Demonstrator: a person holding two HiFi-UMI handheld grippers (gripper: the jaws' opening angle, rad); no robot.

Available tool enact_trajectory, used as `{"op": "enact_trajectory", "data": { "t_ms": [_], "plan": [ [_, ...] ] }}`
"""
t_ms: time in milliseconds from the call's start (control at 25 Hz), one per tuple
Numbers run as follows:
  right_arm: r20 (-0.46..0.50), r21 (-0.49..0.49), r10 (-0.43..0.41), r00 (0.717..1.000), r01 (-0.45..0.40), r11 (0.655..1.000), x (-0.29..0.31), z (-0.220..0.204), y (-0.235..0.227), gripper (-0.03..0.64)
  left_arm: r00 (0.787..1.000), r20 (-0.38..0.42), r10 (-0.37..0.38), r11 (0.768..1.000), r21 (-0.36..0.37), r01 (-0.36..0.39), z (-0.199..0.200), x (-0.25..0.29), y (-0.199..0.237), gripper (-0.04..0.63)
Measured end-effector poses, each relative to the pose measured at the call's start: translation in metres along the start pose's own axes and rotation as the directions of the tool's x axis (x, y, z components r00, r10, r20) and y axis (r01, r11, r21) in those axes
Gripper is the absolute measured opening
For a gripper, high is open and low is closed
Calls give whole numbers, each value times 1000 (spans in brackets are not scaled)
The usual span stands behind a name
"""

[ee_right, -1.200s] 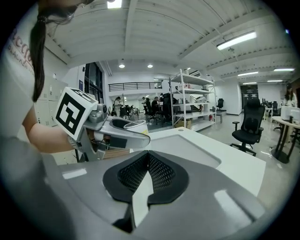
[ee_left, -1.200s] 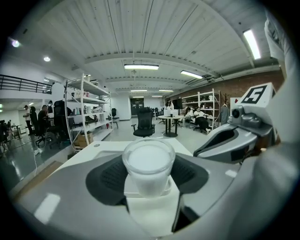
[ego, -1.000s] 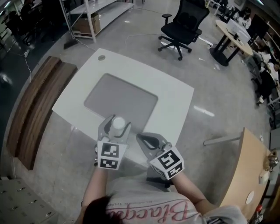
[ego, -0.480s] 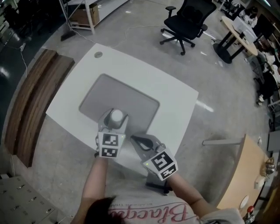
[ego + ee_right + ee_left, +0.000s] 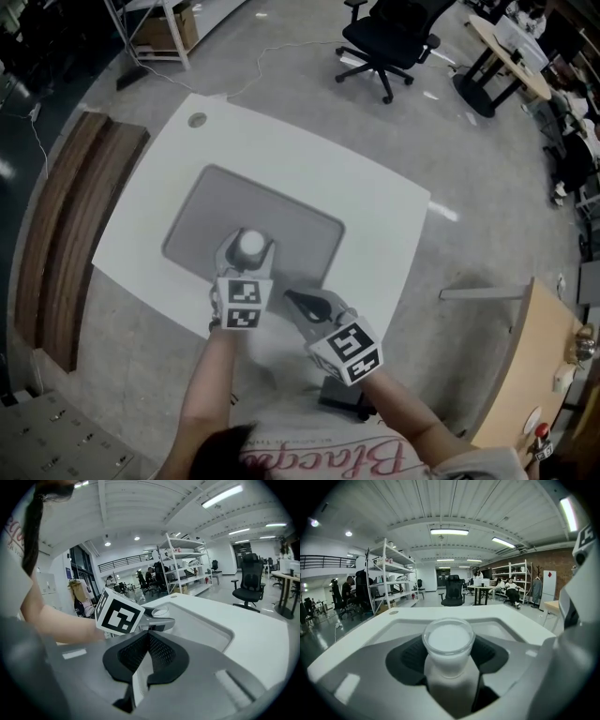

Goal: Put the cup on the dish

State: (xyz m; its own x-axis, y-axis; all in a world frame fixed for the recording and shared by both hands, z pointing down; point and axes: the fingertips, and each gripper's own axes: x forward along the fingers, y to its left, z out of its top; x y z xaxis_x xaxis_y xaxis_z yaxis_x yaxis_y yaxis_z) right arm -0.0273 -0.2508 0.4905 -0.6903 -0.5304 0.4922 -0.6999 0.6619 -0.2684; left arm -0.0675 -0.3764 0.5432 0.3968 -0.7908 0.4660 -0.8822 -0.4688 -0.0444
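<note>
A small cup [image 5: 250, 244] with a clear rim and white inside stands upright between the jaws of my left gripper [image 5: 248, 253], which is shut on its sides. In the left gripper view the cup [image 5: 449, 644] fills the gap between the dark pads [image 5: 487, 651]. It hangs over the near part of the grey mat [image 5: 291, 220]. My right gripper [image 5: 292, 298] is to the right and nearer the person, over the table's near edge. Its jaws are shut on nothing [image 5: 146, 637]. The right gripper view also shows the left gripper [image 5: 159, 623] with the cup [image 5: 159, 611].
The mat lies in the middle of a white table [image 5: 375, 202]. A wooden bench [image 5: 66, 216] runs along the left, and a black office chair [image 5: 389, 42] stands beyond the table. A wooden tabletop [image 5: 525, 375] is at the right, with concrete floor all round.
The left gripper has carried the cup a little forward, from the mat's near edge to over the mat. The right gripper has followed slightly and stayed shut.
</note>
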Motion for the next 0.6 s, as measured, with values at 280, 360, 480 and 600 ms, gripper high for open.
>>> {"op": "enact_trajectory", "data": {
  "t_ms": [280,360,480,600],
  "plan": [
    [-17,22,-1,1000,1,1000,7,-8,-2,2,1000,-10,4,1000,14,-4,1,10,5,265],
    [-16,16,0,1000,1,1000,9,-8,0,2,1000,-11,4,1000,18,-4,1,11,7,267],
    [-9,11,5,1000,-5,1000,8,-8,4,2,1000,-14,17,1000,18,-17,-1,10,8,270],
    [-8,19,3,1000,-2,1000,2,-9,3,2,1000,-12,-3,999,-49,3,2,6,3,356]
  ]
}}
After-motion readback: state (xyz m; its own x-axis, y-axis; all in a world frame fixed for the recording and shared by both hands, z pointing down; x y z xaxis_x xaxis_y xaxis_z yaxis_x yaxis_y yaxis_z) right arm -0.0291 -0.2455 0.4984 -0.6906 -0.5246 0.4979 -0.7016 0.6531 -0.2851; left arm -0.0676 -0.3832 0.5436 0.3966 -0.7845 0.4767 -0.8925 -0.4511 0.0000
